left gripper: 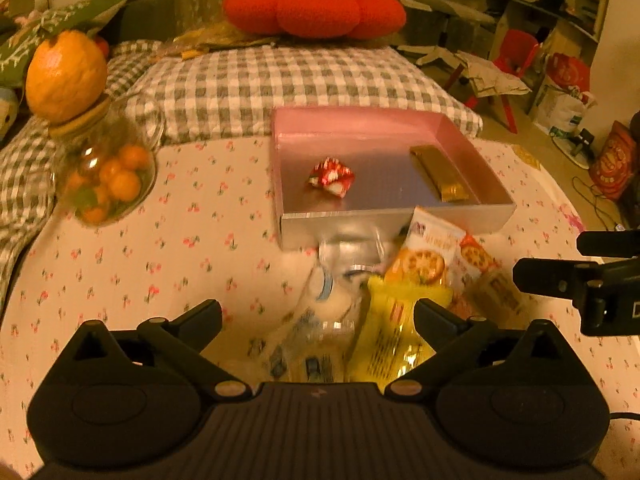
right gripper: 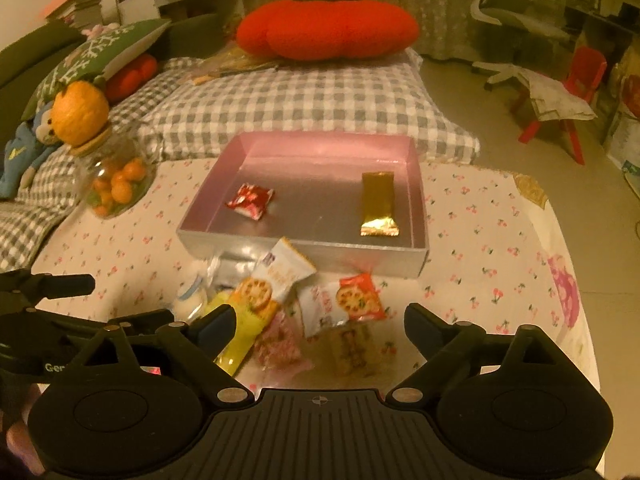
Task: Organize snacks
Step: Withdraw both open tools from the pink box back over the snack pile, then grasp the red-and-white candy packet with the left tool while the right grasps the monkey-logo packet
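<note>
I saw both my left gripper (left gripper: 316, 312) and right gripper (right gripper: 318, 320) with jaws apart over the blurred heap of snack packets (right gripper: 280, 308) just before the shallow pink-lined box (right gripper: 416, 184); labels were unreadable

A home bedroom: a bed (right gripper: 500, 240) with a checked quilt (right gripper: 304, 108), tomato cushion (right gripper: 328, 30) at 12 o'clock, stuffed monkey (right gripper: 28, 148) at 9.

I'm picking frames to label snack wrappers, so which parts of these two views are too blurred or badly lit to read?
Left wrist view: the clear packet and yellow packet between the open fingers are motion-smeared, print unreadable; the tray is sharper. Right wrist view: sharper overall, cracker packets legible as pictures only. Both: warm orange cast, dim light, fisheye bending at the edges.
</note>
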Tool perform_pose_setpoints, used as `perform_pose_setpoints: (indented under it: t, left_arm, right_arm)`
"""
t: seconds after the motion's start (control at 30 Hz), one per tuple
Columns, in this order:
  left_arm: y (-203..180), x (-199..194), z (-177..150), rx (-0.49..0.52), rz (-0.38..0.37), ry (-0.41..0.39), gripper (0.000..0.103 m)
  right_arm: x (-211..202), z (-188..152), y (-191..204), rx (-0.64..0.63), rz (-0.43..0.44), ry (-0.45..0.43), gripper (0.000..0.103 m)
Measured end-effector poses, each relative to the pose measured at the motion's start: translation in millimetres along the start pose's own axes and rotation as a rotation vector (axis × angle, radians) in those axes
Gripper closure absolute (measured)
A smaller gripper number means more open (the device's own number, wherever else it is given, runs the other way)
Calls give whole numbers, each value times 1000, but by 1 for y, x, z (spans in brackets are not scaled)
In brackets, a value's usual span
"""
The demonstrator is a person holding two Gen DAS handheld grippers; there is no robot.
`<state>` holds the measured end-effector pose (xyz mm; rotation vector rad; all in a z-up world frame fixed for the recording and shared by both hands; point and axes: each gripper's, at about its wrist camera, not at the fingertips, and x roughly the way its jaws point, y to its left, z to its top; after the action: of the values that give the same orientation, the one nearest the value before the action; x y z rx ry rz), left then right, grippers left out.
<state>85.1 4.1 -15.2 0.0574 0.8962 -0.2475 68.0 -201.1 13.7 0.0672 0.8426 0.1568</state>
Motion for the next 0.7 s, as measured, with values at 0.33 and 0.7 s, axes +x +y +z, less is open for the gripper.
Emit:
perform_pose_setpoints:
  t: [0.33, 0.7]
  left_arm:
    - [11, -7, -25, -29, -30, -1, 1]
    - [36, -11, -54, -39, -1, -4, 1]
  right_arm:
    - [1, -25, 5, -18, 25, 8, 9]
    - [8, -62, 11, -65, 46, 29, 9]
